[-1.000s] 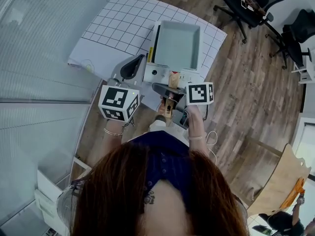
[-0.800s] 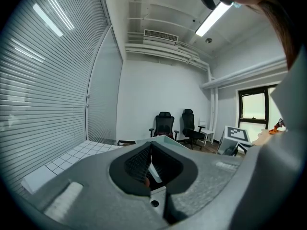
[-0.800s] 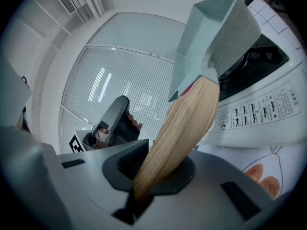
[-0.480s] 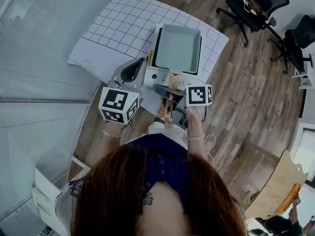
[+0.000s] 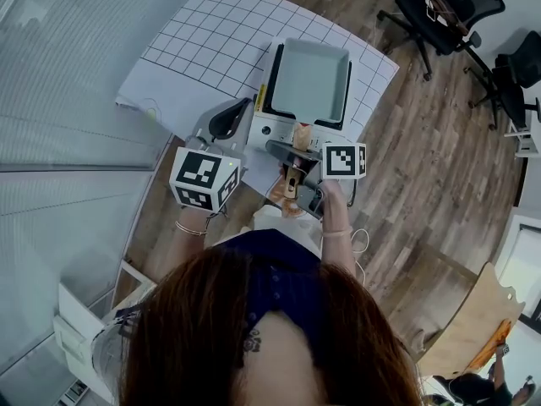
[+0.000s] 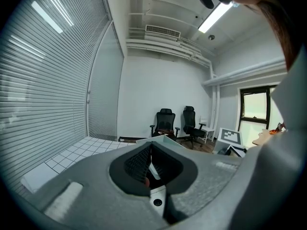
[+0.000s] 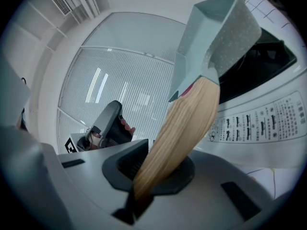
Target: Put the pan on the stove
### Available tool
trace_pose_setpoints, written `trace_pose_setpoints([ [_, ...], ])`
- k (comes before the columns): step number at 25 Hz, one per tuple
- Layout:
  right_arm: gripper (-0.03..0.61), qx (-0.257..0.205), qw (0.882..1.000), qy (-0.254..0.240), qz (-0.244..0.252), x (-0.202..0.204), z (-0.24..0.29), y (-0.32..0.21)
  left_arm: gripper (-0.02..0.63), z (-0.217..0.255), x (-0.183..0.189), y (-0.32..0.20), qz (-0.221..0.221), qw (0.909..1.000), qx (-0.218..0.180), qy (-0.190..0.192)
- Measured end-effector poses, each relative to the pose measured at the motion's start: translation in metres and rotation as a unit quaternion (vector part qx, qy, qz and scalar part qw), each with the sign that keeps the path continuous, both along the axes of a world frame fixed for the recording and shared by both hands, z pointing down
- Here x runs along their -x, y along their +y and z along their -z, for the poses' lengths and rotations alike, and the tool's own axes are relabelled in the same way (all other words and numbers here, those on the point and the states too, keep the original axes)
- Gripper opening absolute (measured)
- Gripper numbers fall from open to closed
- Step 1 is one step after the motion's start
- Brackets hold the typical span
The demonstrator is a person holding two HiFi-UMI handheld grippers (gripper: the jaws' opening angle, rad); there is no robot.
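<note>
A pale green rectangular pan (image 5: 311, 79) lies over the black top of a white portable stove (image 5: 264, 128); I cannot tell whether it rests on it. Its wooden handle (image 5: 297, 138) points back toward me. My right gripper (image 5: 293, 166) is shut on that handle. In the right gripper view the handle (image 7: 184, 123) rises from between the jaws of the right gripper (image 7: 153, 169) to the pan (image 7: 218, 35), above the stove's printed front panel (image 7: 259, 119). My left gripper (image 5: 225, 121) hovers left of the stove, shut with nothing in it. The left gripper (image 6: 151, 164) faces the room.
The stove stands on a white gridded mat (image 5: 211, 45) on a small table. Wood floor (image 5: 423, 159) surrounds it, with black office chairs (image 5: 444, 11) at the far right. Window blinds (image 5: 59, 100) run along the left.
The right gripper keeps its hold on the handle and the pan stays over the stove. The head view has shifted slightly; the left gripper has barely moved.
</note>
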State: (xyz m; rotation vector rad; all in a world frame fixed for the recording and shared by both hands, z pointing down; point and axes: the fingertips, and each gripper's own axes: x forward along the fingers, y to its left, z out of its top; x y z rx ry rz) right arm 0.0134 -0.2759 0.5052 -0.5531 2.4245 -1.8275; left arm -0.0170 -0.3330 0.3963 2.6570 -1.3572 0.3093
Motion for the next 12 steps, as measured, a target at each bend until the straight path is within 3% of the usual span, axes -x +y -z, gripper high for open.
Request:
trace_pose_setpoints([
  [7,0.040,0.014,1.000,-0.006,-0.001,-0.0030,-0.0052,-0.0037,0.012,-0.0045,-0.0038,-0.0047,-0.001,1.0000,0.006,-0.003],
  [12,0.041,0.000,1.000,-0.029,0.008,0.0011,-0.0024,-0.0082,0.012,-0.0082,-0.0067,-0.0064,-0.002,0.9999,0.012,-0.005],
])
